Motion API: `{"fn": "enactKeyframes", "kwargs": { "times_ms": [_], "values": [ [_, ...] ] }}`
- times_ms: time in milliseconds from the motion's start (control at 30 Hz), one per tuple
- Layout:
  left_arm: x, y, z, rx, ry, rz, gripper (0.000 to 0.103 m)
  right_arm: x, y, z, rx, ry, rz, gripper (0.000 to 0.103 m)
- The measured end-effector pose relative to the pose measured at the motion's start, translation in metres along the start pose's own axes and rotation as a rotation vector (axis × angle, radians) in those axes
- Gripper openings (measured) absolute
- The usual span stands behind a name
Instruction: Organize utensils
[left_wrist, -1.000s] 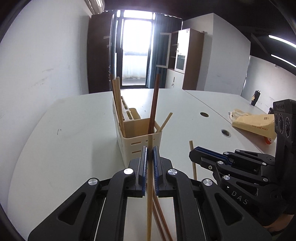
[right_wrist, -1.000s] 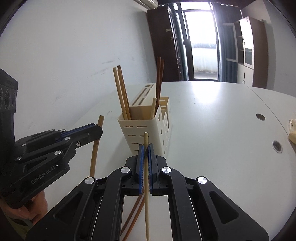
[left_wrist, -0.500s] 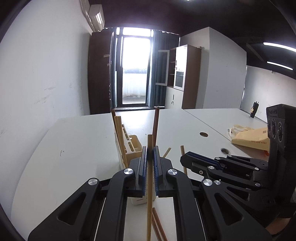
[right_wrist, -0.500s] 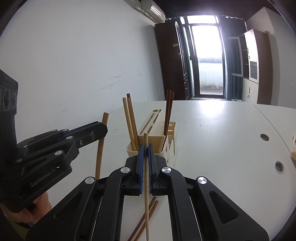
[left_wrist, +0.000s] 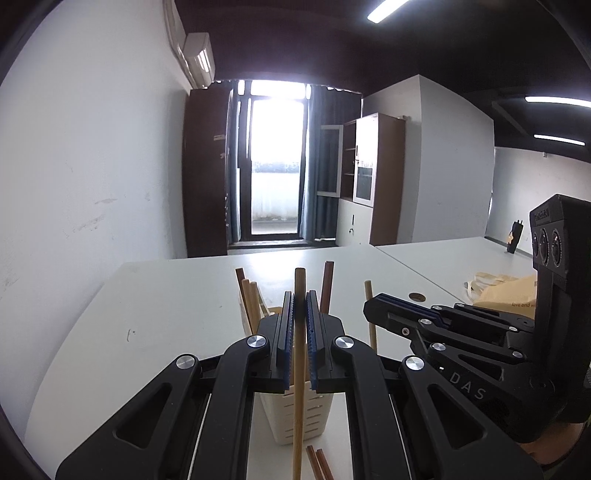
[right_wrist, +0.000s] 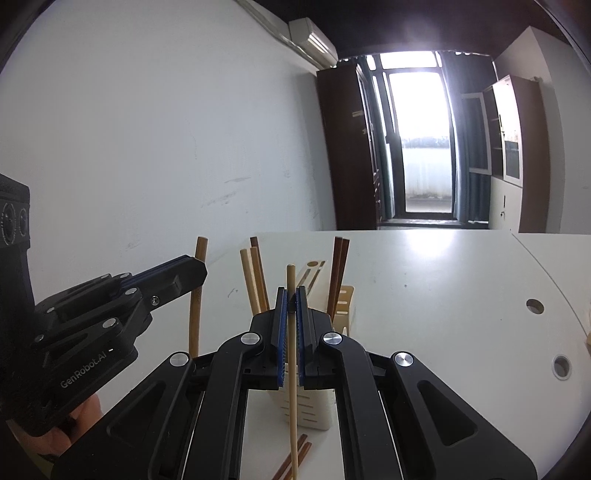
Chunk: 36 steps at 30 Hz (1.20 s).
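Note:
My left gripper (left_wrist: 299, 295) is shut on a light wooden chopstick (left_wrist: 298, 369), held upright over the cream utensil holder (left_wrist: 299, 417). My right gripper (right_wrist: 291, 291) is shut on a pale chopstick (right_wrist: 293, 369), also upright, above the same holder (right_wrist: 310, 406). The holder has light chopsticks (right_wrist: 253, 280) and dark brown chopsticks (right_wrist: 338, 273) standing in it. Two dark chopsticks (right_wrist: 291, 456) lie on the white table in front of the holder. Each gripper shows in the other's view, the right one (left_wrist: 373, 306) and the left one (right_wrist: 195, 269).
The white table (right_wrist: 424, 295) has round cable holes (right_wrist: 534, 306) on the right. A tan paper bag (left_wrist: 506, 295) lies at the far right. A white wall runs along the left.
Both grippers have risen with their chopsticks and tilted up, so the holder sits lower in both views and is partly hidden by the fingers.

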<state>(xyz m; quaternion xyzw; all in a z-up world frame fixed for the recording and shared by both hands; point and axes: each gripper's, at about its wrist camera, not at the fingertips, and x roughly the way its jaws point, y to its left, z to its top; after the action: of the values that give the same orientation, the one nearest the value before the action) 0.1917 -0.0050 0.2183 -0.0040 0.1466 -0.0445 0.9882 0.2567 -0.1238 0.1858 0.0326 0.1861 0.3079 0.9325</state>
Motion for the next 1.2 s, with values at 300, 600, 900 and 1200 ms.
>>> {"fn": "enactKeyframes", "kwargs": {
  "times_ms": [300, 600, 900, 1200],
  "values": [
    [-0.013, -0.012, 0.013, 0.050, -0.144, 0.061, 0.006, -0.014, -0.005, 0.015, -0.010, -0.120, 0.016, 0.005],
    [-0.034, -0.018, 0.022, 0.042, -0.346, 0.067, 0.006, -0.022, -0.008, 0.021, -0.016, -0.266, 0.073, 0.005],
    [-0.043, -0.016, 0.027, -0.007, -0.529, 0.063, 0.006, -0.024, -0.015, 0.019, 0.022, -0.420, 0.101, 0.005],
    [-0.034, -0.019, 0.021, -0.004, -0.631, 0.039, 0.006, -0.007, -0.012, 0.016, -0.008, -0.492, 0.092, 0.005]
  ]
}}
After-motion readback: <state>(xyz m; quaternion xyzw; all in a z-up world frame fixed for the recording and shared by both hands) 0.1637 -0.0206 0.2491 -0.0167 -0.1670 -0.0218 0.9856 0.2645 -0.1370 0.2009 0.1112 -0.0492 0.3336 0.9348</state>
